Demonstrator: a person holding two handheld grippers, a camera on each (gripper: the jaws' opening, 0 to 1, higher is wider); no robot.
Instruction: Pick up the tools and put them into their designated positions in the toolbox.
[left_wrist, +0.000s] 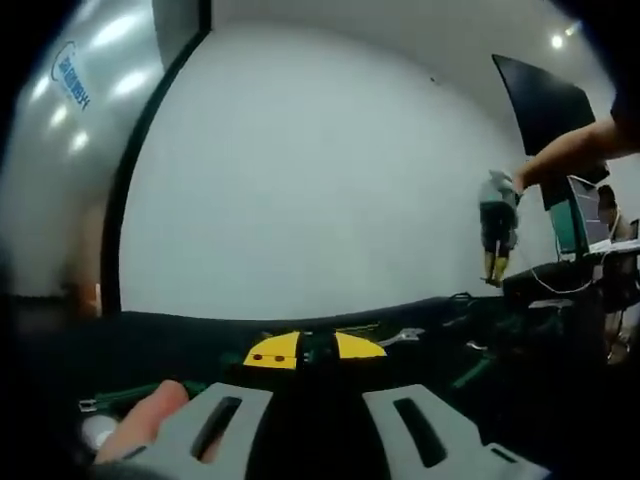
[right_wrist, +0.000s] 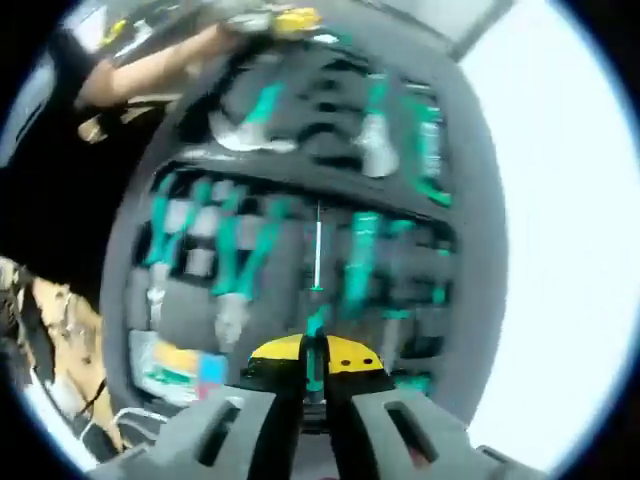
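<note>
Right hand-held gripper (right_wrist: 315, 395) has its jaws closed on a green-handled screwdriver (right_wrist: 317, 290), whose thin shaft points out over the open toolbox (right_wrist: 470, 200) below. Green-handled tools (right_wrist: 235, 270) lie in its dark foam slots, blurred. Left hand-held gripper (left_wrist: 318, 425) hovers with jaws spread apart and nothing between them, low over the dark tabletop (left_wrist: 430, 340), where a wrench (left_wrist: 402, 338) rests. Beyond stands a white wall (left_wrist: 320, 180).

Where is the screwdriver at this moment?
In the right gripper view, the screwdriver is held in the right gripper, its shaft pointing out over the toolbox.
</note>
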